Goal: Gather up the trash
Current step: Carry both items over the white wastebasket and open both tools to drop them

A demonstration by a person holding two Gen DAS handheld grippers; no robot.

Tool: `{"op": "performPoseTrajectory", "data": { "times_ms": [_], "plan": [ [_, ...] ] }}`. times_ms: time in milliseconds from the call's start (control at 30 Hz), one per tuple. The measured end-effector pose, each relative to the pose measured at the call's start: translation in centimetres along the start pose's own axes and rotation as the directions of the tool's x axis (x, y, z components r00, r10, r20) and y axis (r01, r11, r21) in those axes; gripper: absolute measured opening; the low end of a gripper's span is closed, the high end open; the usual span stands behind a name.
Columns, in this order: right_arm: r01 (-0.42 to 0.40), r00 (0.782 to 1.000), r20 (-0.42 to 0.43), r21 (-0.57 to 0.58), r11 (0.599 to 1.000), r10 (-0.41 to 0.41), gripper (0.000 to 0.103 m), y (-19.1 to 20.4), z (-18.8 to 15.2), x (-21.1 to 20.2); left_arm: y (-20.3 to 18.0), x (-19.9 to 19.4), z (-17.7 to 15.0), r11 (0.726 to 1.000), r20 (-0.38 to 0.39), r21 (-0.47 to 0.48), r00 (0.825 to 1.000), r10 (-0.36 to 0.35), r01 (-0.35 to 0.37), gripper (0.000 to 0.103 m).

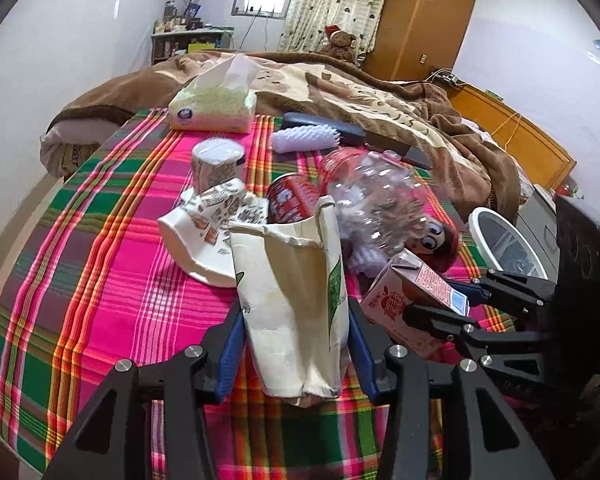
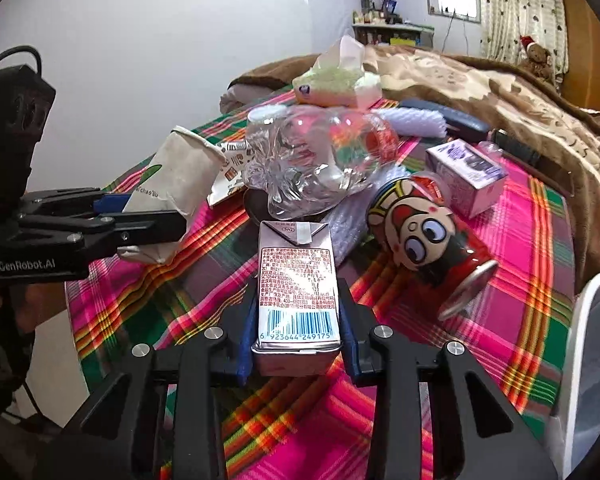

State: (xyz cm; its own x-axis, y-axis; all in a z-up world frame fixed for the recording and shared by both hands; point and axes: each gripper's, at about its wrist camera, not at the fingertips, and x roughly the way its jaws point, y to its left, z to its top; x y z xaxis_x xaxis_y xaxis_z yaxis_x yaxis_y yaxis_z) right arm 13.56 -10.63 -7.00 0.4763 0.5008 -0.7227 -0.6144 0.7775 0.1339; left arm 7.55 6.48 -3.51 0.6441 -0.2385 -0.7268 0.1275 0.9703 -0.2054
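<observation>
In the left wrist view my left gripper (image 1: 296,344) is shut on a crumpled cream paper cup (image 1: 296,300) with a green leaf print, its blue pads pressing both sides. The right wrist view shows this cup (image 2: 176,184) and left gripper (image 2: 152,216) at the left. My right gripper (image 2: 296,320) is shut on a pinkish milk carton (image 2: 296,280), barcode side up. From the left wrist view this carton (image 1: 400,300) sits tilted in the right gripper (image 1: 452,304). A crushed clear bottle (image 2: 316,160) and a red cartoon-face can (image 2: 424,236) lie on the plaid cloth (image 2: 520,280).
A white bin (image 2: 596,360) stands off the table's right edge. Also on the cloth are a flattened printed paper cup (image 1: 208,232), a toilet roll (image 1: 218,164), a tissue pack (image 1: 214,108), a white brush (image 1: 304,138) and a small purple carton (image 2: 464,176). A brown blanket (image 1: 380,92) lies behind.
</observation>
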Motion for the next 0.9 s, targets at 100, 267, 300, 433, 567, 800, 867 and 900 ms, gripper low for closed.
{"op": "performPoseTrajectory", "data": {
  "times_ms": [100, 267, 300, 433, 567, 800, 867, 900],
  "plan": [
    [-0.022, 0.999, 0.034, 0.011, 1.0, 0.022, 0.035, 0.2, -0.6, -2.1, -1.2, -0.8, 0.3, 1.0, 0.014, 0.024, 1.0, -0.01, 0.01, 0.048],
    [0.003, 0.996, 0.092, 0.037, 0.999, -0.007, 0.036, -0.2, -1.0, -4.7, -3.7, -1.4, 0.9, 0.997, 0.032, 0.072, 0.999, -0.037, 0.035, 0.048],
    [0.009, 0.995, 0.099, 0.042, 0.999, -0.013, 0.036, -0.3, -1.1, -5.0, -4.3, -1.5, 1.1, 0.996, 0.034, 0.082, 0.998, -0.043, 0.041, 0.048],
    [0.045, 0.988, 0.14, 0.099, 0.994, -0.059, 0.036, -1.7, -1.5, -7.1, -6.5, -1.7, 1.7, 0.99, 0.039, 0.122, 0.997, -0.073, 0.068, 0.048],
    [0.114, 0.975, 0.171, 0.147, 0.983, -0.139, 0.036, -3.2, -2.0, -9.5, -9.1, -1.7, 2.7, 0.981, 0.051, 0.169, 0.993, -0.11, 0.1, 0.048],
    [0.205, 0.95, 0.191, 0.222, 0.953, -0.249, 0.036, -6.0, -2.8, -12.2, -13.4, -0.5, 3.9, 0.958, 0.037, 0.234, 0.983, -0.18, 0.167, 0.048],
    [0.227, 0.942, 0.189, 0.252, 0.941, -0.278, 0.036, -6.8, -3.1, -12.7, -14.7, 0.1, 4.2, 0.95, 0.024, 0.25, 0.979, -0.202, 0.19, 0.048],
    [0.238, 0.937, 0.188, 0.267, 0.934, -0.293, 0.036, -7.2, -3.3, -12.9, -15.3, 0.5, 4.3, 0.945, 0.014, 0.255, 0.977, -0.214, 0.204, 0.048]
  ]
}}
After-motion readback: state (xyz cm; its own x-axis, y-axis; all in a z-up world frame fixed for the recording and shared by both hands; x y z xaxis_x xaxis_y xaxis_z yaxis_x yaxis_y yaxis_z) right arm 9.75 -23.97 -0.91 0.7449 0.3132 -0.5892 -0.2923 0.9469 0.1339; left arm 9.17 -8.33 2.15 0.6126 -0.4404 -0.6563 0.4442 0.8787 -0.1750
